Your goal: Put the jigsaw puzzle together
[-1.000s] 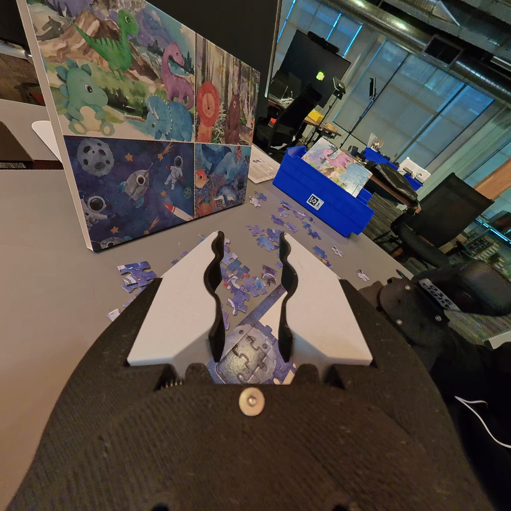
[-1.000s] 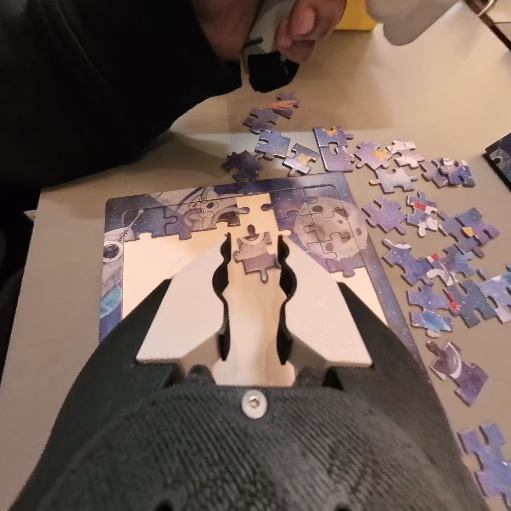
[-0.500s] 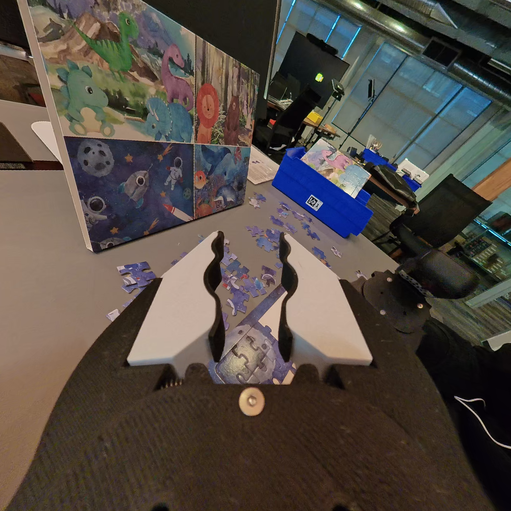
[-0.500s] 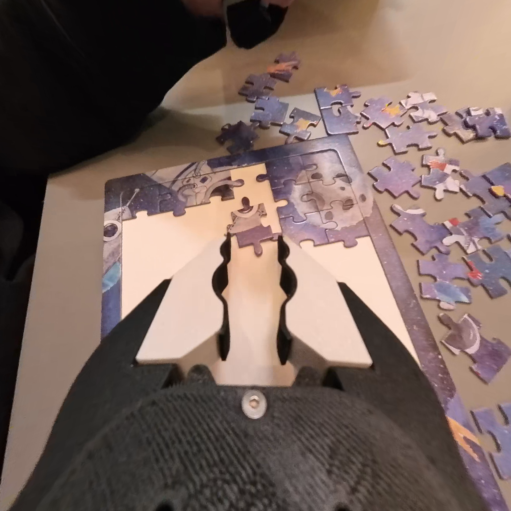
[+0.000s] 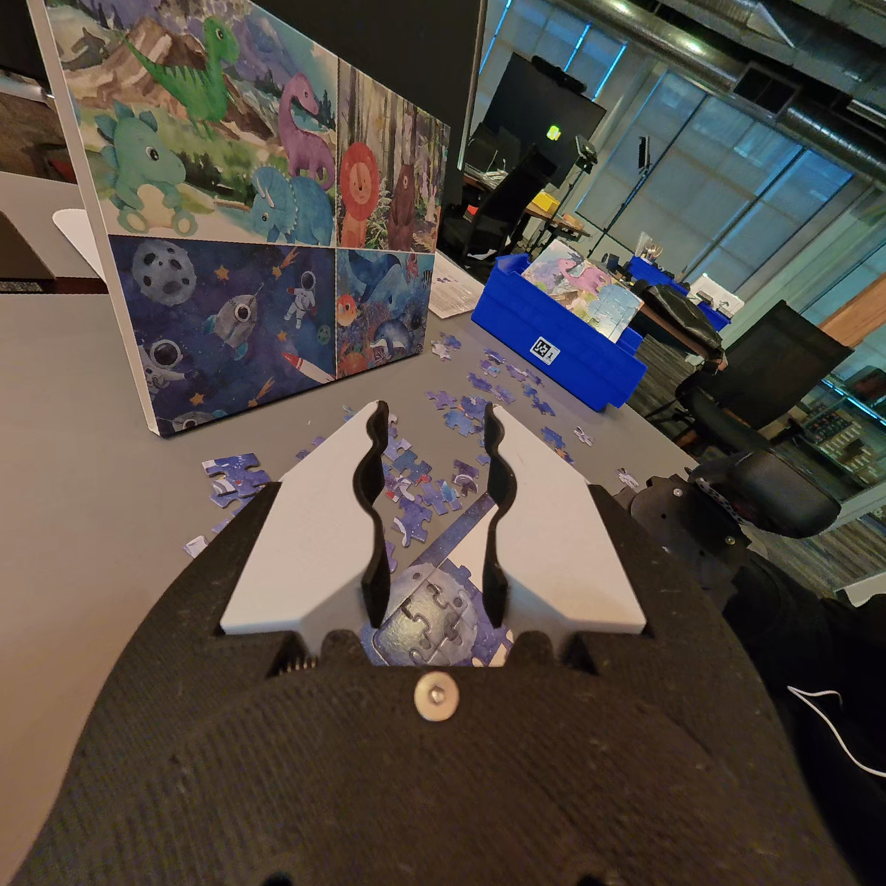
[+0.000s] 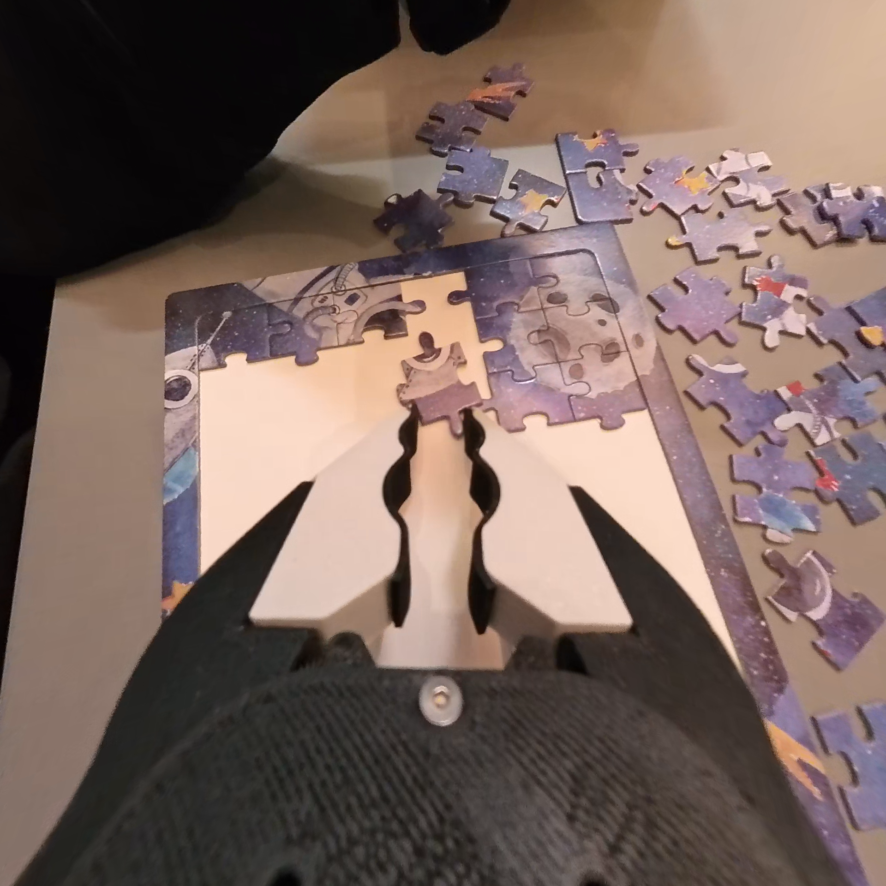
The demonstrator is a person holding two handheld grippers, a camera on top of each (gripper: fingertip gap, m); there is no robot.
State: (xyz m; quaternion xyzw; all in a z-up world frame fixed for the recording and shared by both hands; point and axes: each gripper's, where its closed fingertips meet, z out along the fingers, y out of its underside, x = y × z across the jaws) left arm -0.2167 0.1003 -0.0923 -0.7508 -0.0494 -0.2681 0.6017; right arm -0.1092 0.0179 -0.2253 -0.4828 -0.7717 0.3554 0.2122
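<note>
Probably an open office — desks, chairs, monitor.

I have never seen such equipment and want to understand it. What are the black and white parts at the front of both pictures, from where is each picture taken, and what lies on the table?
These are two hand-held tongs, one in each of a person's hands. Each carries a camera that looks forward along its two fingers.

The left view shows the left tongs open and holding nothing. They are above the grey table, with a picture box and a blue bin beyond.

The right view looks down on a puzzle tray that is partly filled, with loose pieces beside it. The right tongs have their tips at the near edge of one puzzle piece. Whether they pinch it is unclear.
</note>
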